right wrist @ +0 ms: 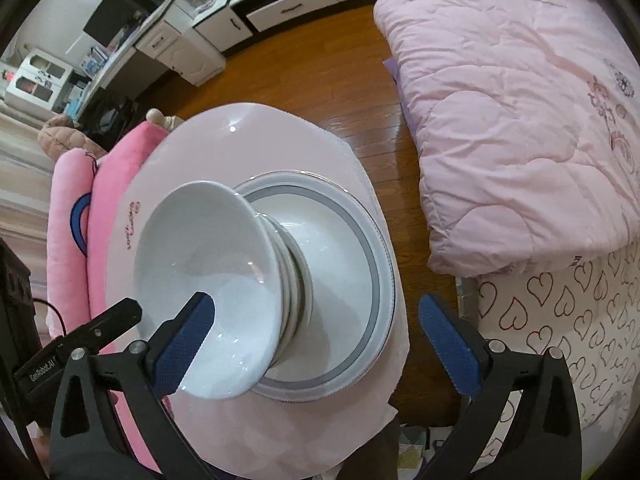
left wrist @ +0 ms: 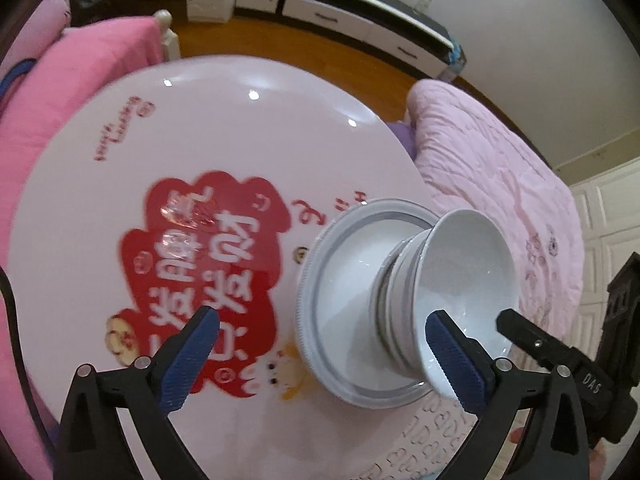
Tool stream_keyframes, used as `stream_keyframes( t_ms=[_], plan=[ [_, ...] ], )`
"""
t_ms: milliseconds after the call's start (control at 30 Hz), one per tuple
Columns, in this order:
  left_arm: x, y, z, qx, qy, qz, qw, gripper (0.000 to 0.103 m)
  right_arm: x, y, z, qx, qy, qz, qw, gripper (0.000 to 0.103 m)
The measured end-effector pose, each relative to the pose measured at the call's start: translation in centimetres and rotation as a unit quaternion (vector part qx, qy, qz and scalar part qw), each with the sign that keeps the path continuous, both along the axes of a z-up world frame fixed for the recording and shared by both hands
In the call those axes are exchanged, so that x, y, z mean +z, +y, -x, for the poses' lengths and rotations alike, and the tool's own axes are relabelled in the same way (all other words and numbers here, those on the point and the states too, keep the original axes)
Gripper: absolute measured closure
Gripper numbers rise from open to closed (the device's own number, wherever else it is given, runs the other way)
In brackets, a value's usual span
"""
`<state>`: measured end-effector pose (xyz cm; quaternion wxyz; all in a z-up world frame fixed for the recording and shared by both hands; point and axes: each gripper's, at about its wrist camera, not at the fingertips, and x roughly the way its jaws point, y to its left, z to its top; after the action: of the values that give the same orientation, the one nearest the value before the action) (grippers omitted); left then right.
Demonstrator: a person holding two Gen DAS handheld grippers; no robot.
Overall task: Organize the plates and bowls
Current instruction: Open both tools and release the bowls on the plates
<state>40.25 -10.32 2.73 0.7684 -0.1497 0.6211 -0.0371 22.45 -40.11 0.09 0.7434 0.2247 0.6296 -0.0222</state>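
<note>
The white bowls [right wrist: 208, 272] are looking shiny and smooth, like china. The plate [right wrist: 360, 280] under them is gleaming too. The round pink table [left wrist: 240, 120] is shining like smooth plastic. The quilt [right wrist: 520, 120] is looking soft, puffy cloth. The floor [right wrist: 360, 80] is glossy wood.

A stack of glossy white ceramic bowls [right wrist: 212, 284] sits upright inside grey-rimmed white plates [right wrist: 360, 240], themselves stacked on the round pink bench [left wrist: 240, 120].

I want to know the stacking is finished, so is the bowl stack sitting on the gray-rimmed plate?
Touching. The right wrist view shows the bowl stack resting with its base inside the gray-rimmed plate, no gap visible beneath it.
</note>
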Motion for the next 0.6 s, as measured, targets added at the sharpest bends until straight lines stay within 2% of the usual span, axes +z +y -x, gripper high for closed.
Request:
stream_keyframes(
  t_ms=[133, 333, 467, 600],
  plan=[
    [3.0, 0.7, 2.3, -0.008, -0.032, -0.037, 0.9988, 0.001, 2.2, 0.9, 1.0, -0.001, -0.024, 0.017, 1.0, 0.0],
    [8.2, 2.4, 6.6, -0.035, -0.096, -0.08, 0.9915, 0.001, 7.2, 2.7, 3.7, -0.029, -0.076, 0.045, 0.996, 0.0],
    [11.7, 4.1, 10.0, -0.056, -0.146, -0.102, 0.9824, 0.001, 10.6, 5.6, 6.5, -0.039, -0.109, 0.086, 0.99, 0.0],
    [14.8, 6.1, 13.9, -0.069, -0.206, -0.125, 0.9681, 0.001, 13.4, 8.8, 9.1, -0.043, -0.148, 0.122, 0.98, 0.0]
  ],
)
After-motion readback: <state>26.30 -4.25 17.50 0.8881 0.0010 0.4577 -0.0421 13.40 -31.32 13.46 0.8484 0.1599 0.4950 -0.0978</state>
